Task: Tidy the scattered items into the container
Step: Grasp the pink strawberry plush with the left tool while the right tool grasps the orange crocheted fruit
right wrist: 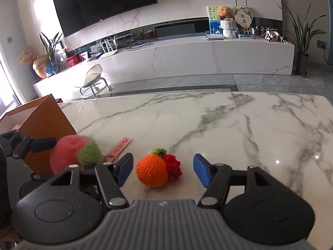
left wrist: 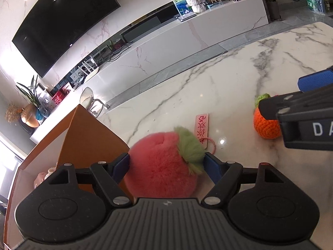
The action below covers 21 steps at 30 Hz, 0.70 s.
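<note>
A fluffy pink peach [left wrist: 158, 156] with a green leaf lies on the marble table [right wrist: 208, 125] against the orange box [left wrist: 89, 137]. My left gripper [left wrist: 167, 162] is open, its blue pads either side of the peach without squeezing it. An orange crochet fruit [right wrist: 152, 170] with a green top and a red crochet piece [right wrist: 173, 166] beside it sits between the fingers of my right gripper [right wrist: 163, 166], which is open with gaps on both sides. A pink tag [right wrist: 119, 146] with red characters and a cord lies between the two toys.
The orange box [right wrist: 45, 120] stands open at the table's left edge with a pale soft item [left wrist: 44, 176] inside. The two grippers are close together. Beyond the table are a small stool [right wrist: 93, 79] and a long white TV bench [right wrist: 187, 52].
</note>
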Each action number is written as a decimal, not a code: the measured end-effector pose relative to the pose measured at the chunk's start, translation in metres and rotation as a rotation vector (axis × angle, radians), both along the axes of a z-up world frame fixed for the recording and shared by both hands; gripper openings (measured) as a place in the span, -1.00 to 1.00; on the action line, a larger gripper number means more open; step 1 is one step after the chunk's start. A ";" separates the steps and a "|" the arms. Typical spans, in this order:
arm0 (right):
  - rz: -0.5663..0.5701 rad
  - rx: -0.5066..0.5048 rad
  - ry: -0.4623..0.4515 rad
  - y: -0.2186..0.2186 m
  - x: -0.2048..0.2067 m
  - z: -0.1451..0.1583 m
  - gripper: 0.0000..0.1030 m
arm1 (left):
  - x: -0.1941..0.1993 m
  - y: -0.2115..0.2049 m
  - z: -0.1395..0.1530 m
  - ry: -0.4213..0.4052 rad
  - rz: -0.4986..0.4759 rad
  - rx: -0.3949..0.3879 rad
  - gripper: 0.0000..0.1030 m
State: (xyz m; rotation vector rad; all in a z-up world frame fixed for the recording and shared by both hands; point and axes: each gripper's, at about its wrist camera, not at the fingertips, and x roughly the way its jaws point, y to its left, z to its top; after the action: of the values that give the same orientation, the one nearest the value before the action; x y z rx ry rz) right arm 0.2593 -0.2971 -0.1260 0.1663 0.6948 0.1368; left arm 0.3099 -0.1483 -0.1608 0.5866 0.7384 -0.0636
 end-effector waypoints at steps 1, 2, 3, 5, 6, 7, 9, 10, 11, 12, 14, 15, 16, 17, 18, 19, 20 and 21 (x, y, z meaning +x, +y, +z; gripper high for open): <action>0.005 -0.003 0.005 0.001 0.003 -0.002 0.30 | 0.001 0.000 -0.002 0.004 0.003 0.001 0.75; 0.010 -0.005 0.010 0.003 0.006 -0.005 0.30 | 0.002 0.001 -0.005 0.010 0.006 0.001 0.75; 0.015 -0.008 0.016 0.004 0.009 -0.007 0.30 | 0.004 0.001 -0.006 0.015 0.009 -0.001 0.75; 0.014 -0.011 0.027 0.005 0.012 -0.012 0.30 | 0.006 0.002 -0.009 0.020 0.011 -0.005 0.75; 0.015 -0.009 0.031 0.005 0.014 -0.014 0.29 | 0.007 0.003 -0.010 0.012 0.010 -0.004 0.76; 0.017 -0.003 0.033 0.005 0.015 -0.016 0.29 | 0.008 0.003 -0.011 0.003 0.011 0.000 0.77; 0.019 0.007 0.037 0.005 0.017 -0.018 0.29 | 0.011 0.003 -0.012 -0.011 0.016 0.006 0.78; 0.020 0.009 0.038 0.005 0.018 -0.019 0.28 | 0.013 0.004 -0.012 -0.016 0.017 0.004 0.78; 0.022 0.012 0.040 0.006 0.019 -0.020 0.28 | 0.014 0.004 -0.012 -0.020 0.018 0.000 0.78; 0.025 0.017 0.042 0.006 0.020 -0.021 0.24 | 0.016 0.005 -0.012 -0.021 0.020 -0.007 0.79; 0.033 0.030 0.052 0.007 0.021 -0.022 0.13 | 0.020 0.008 -0.011 -0.014 0.032 -0.037 0.79; 0.033 0.031 0.053 0.008 0.021 -0.023 0.13 | 0.021 0.010 -0.010 -0.005 0.040 -0.060 0.78; 0.032 0.029 0.053 0.008 0.020 -0.023 0.12 | 0.022 0.013 -0.009 0.004 0.048 -0.087 0.75; 0.030 0.023 0.052 0.008 0.019 -0.022 0.11 | 0.022 0.017 -0.008 0.014 0.055 -0.118 0.70; 0.023 0.017 0.051 0.007 0.017 -0.022 0.11 | 0.021 0.020 -0.007 0.023 0.062 -0.147 0.55; 0.017 0.015 0.051 0.006 0.015 -0.022 0.10 | 0.020 0.022 -0.006 0.030 0.068 -0.169 0.45; 0.013 0.018 0.053 0.004 0.013 -0.022 0.10 | 0.017 0.023 -0.005 0.032 0.070 -0.175 0.42; 0.009 0.023 0.056 0.002 0.011 -0.022 0.10 | 0.015 0.023 -0.005 0.032 0.065 -0.172 0.34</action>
State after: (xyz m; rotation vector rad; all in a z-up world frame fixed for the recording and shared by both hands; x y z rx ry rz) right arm 0.2706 -0.2947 -0.1476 0.1897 0.7498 0.1490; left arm 0.3247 -0.1257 -0.1660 0.3979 0.7738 -0.0760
